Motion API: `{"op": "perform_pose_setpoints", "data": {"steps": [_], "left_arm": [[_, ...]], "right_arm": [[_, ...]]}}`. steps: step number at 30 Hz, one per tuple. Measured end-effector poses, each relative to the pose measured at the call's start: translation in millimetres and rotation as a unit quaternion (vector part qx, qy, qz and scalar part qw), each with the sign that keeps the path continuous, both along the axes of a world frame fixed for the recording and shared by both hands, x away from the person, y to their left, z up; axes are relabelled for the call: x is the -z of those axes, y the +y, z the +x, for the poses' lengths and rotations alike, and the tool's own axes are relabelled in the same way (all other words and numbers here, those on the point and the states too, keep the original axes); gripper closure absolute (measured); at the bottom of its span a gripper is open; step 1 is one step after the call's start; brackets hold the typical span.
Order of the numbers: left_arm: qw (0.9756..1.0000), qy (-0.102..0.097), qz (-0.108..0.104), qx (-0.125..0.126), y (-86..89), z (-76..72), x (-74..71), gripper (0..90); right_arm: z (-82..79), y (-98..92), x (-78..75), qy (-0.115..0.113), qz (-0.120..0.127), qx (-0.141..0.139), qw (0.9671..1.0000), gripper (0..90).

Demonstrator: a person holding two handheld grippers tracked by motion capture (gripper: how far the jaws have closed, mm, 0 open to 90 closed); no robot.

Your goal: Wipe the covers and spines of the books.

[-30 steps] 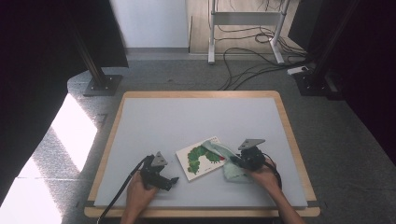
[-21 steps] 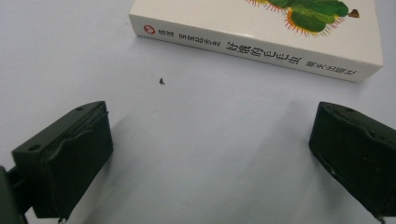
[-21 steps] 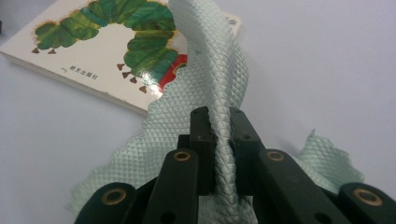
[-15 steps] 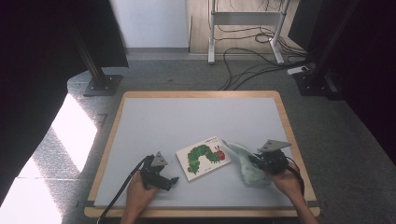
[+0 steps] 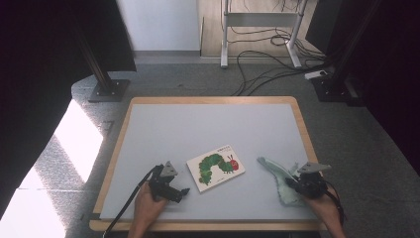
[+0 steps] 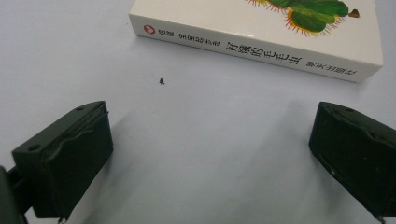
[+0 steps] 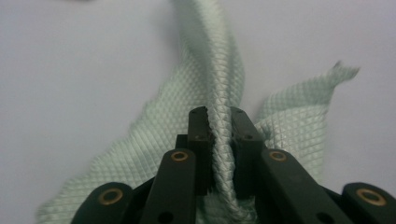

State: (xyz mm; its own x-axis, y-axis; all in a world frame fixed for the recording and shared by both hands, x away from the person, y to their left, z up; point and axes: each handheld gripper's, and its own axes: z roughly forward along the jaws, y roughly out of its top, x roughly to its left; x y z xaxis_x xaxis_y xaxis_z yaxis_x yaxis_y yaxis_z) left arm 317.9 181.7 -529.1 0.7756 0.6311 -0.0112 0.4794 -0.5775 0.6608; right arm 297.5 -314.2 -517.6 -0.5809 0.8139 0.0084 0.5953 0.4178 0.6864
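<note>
A white picture book (image 5: 216,167) with a green caterpillar on its cover lies flat near the front middle of the grey table mat (image 5: 213,124). My left gripper (image 5: 184,191) rests just left of the book, open, with the book's spine (image 6: 261,46) ahead of its jaws (image 6: 210,158) and bare mat between them. To the right, my right gripper (image 5: 293,182) is shut on a pale green waffle-textured cloth (image 5: 274,170). A fold of the cloth (image 7: 205,60) is pinched between the pads (image 7: 219,114), whose jaws have just been opening a trifle. The rest of the cloth trails on the mat.
A wooden rim (image 5: 303,124) frames the mat. Behind the table on the floor are a dark stand base (image 5: 106,89), white desk legs (image 5: 224,44) and loose cables (image 5: 267,69). The mat's far half is open surface.
My right gripper has dragged the cloth to the right, off the book and away from it. The book now lies uncovered. The left gripper has stayed put.
</note>
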Motion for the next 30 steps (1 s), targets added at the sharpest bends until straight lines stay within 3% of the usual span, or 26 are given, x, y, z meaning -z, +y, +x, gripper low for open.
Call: {"op": "perform_pose_setpoints", "data": {"steps": [5, 11, 20, 30], "left_arm": [[1.0, 0.0, 0.0, 0.0, 0.0, 0.0, 0.0, 0.0], [1.0, 0.0, 0.0, 0.0, 0.0, 0.0, -0.1, 0.0], [1.0, 0.001, 0.0, 0.0, 0.0, 0.1, -0.1, 0.0], [1.0, 0.001, 0.0, 0.0, 0.2, 0.3, -0.3, 0.0]], "right_arm": [[0.7, -1.6, -0.1, 0.006, 0.013, -0.006, 0.9999, 71.0], [3.0, 5.5, -7.5, -0.007, -0.001, -0.009, 0.9999, 40.9], [12.9, 17.7, -21.6, -0.029, 0.015, -0.02, 0.9993, 26.2], [30.8, 56.0, -32.1, -0.036, 0.023, -0.054, 0.9977, 17.2]]}}
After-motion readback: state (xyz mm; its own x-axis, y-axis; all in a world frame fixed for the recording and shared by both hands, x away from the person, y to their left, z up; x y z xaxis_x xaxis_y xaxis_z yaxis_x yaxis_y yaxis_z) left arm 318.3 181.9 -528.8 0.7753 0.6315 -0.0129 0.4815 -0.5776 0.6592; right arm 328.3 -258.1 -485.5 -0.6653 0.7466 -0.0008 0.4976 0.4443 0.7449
